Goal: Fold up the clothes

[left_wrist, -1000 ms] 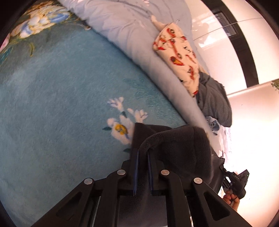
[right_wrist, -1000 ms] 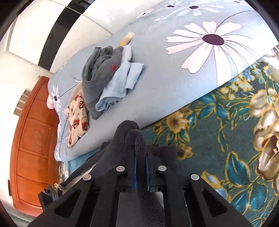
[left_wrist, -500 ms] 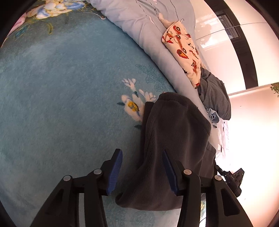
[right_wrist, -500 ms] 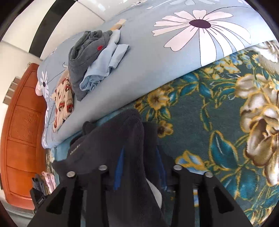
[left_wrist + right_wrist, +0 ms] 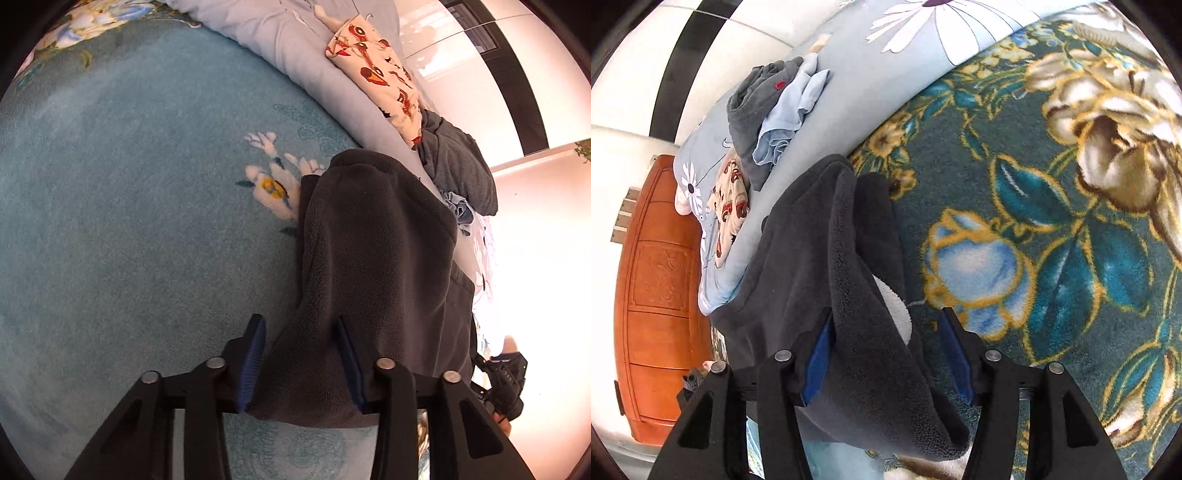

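Observation:
A dark grey fleece garment (image 5: 376,266) lies folded on the teal floral blanket (image 5: 129,221). It also shows in the right wrist view (image 5: 827,266), with a white lining patch at its fold. My left gripper (image 5: 299,325) is open, its blue pads astride the garment's near end. My right gripper (image 5: 886,321) is open too, its pads on either side of the garment's other end. Neither holds the cloth.
A pale blue flowered quilt (image 5: 871,59) borders the blanket. On it lie a cream garment with red prints (image 5: 380,74), a grey garment (image 5: 458,170) and a light blue one (image 5: 790,110). An orange wooden headboard (image 5: 653,295) stands at the left.
Both grippers were shut on the dark fleece a second ago. They have opened and let it drop onto the blanket, where it now lies flat between the fingers.

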Tool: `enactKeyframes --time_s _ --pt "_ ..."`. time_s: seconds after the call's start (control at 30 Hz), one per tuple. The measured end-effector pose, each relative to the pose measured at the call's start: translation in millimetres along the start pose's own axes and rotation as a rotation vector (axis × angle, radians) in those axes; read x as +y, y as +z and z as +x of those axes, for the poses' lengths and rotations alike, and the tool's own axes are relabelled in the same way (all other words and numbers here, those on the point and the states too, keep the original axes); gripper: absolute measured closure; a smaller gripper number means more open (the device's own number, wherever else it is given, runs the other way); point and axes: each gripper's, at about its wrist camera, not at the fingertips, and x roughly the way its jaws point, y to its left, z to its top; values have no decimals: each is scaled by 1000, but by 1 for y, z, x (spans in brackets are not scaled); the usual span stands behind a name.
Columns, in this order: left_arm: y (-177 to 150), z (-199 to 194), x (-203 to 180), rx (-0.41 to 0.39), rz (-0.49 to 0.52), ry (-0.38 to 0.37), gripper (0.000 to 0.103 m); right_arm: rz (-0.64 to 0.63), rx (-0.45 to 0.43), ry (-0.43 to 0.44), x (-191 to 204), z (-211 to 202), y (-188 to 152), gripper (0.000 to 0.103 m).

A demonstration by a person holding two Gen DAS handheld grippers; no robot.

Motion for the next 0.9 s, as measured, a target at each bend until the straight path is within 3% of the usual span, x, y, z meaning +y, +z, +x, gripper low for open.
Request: enactKeyframes --time_s 0.07,0.1,0.13,0.17,0.23,0.3,0.37,0.43,0.5,0.53,0.57,0.63,0.67,0.73,0.83,0.87,0.9 --pt "-1 -2 -3 -11 25 19 84 -30 -7 9 9 0 4 53" --pt "-1 -4 -5 -25 36 22 87 -50 -9 -3 15 0 5 58" --pt "-1 -9 -7 -47 45 19 92 -71 -11 -16 21 0 7 71" --pt "-1 -17 -7 -84 41 1 92 -92 -13 -29 27 0 8 86" --pt "0 -38 -3 -171 10 -58 93 -116 -23 -8 37 -3 11 94" --pt "2 -39 3 -171 -7 -55 93 -115 -94 39 40 -18 16 94" --pt "4 -26 6 -115 -7 -14 93 -60 -95 34 27 -18 23 94" --pt "6 -15 6 -64 -2 9 91 -37 -36 7 19 -6 25 94" --pt "10 -12 6 -50 -24 -17 88 -80 1 -4 24 3 21 94" --pt "12 -11 6 -47 -38 -34 77 -87 -4 -7 26 4 20 90" --pt "15 -9 7 -47 -57 -45 58 -93 -10 -11 27 4 20 89" --pt "22 -3 10 -51 -105 -59 42 -68 -15 30 26 8 28 82" --pt "25 2 10 -49 -127 -62 42 -48 -19 50 26 11 33 72" --pt "32 10 4 -45 -136 -49 42 -9 -26 91 25 19 44 68" --pt "42 13 -14 -71 -84 1 49 30 -37 96 33 32 58 68" --pt "45 12 -22 -83 -50 27 76 31 -40 91 37 34 60 70" --pt "47 10 -30 -90 -14 55 91 23 -47 73 42 35 62 74"
